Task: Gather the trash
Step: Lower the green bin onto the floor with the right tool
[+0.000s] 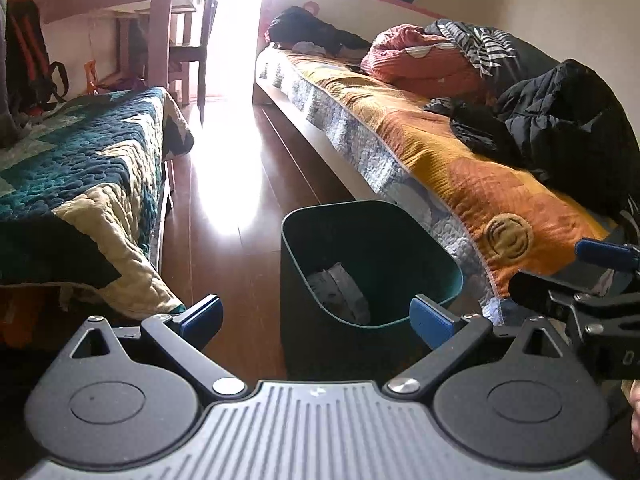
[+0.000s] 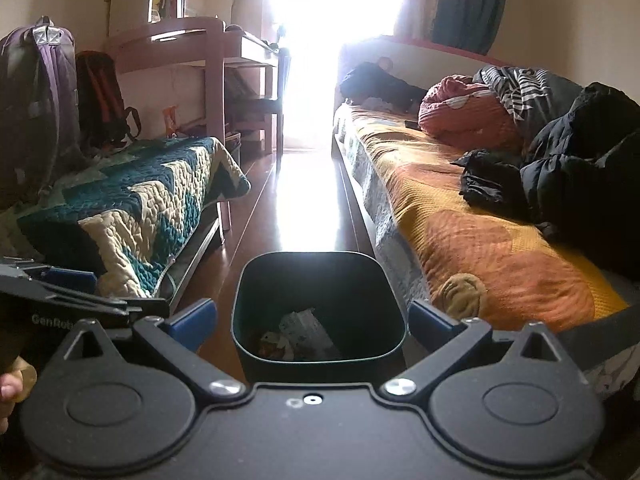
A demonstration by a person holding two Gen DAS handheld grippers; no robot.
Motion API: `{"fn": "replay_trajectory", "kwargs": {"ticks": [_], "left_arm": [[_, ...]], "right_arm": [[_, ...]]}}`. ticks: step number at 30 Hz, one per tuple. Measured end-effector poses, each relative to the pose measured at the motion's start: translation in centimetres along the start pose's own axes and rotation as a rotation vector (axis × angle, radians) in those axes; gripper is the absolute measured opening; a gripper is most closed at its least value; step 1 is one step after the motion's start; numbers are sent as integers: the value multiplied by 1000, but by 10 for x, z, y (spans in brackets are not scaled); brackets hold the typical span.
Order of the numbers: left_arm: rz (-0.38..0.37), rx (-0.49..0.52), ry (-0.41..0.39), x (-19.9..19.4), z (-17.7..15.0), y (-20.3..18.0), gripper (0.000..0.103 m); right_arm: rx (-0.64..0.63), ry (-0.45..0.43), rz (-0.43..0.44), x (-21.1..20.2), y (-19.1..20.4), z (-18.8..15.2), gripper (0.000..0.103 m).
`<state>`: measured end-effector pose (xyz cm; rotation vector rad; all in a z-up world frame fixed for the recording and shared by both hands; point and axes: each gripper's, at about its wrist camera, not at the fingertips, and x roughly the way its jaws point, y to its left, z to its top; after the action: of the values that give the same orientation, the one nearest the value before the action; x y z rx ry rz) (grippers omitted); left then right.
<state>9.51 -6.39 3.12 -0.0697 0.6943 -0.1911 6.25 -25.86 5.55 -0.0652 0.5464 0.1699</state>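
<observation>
Hovering with fingers spread and empty, the right gripper (image 2: 312, 320) and left gripper (image 1: 316, 316) face the bin (image 2: 320, 276) just ahead on the floor. Crumpled trash (image 2: 300, 334) lies inside it. Scanning outward from the bin for remaining litter looks like the sensible next move.

A glossy wooden floor (image 2: 304, 200) runs toward a blown-out bright doorway. On the left stands a low bed under a teal-and-cream quilt (image 2: 140, 208), with a purple backpack (image 2: 36, 92) resting on it and a dark backpack with orange straps (image 2: 104, 100) against the wall. Beyond them is a pink wooden desk (image 2: 188, 48) with a chair (image 2: 264, 108) tucked under it. On the right, a bed with an orange-and-yellow bedspread (image 1: 448, 164) carries a crumpled red blanket (image 1: 416, 60), a striped garment (image 1: 476, 44) and a black puffer jacket (image 1: 568, 120). A dark blue curtain (image 2: 464, 4) hangs above.
</observation>
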Motion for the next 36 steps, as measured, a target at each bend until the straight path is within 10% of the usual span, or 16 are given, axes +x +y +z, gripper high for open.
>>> {"fn": "replay_trajectory", "kwargs": {"ticks": [36], "left_arm": [[-1,-18,-22,-5,1,0,101]], "right_arm": [[16,4,-17,1,-2,-2,102]]}}
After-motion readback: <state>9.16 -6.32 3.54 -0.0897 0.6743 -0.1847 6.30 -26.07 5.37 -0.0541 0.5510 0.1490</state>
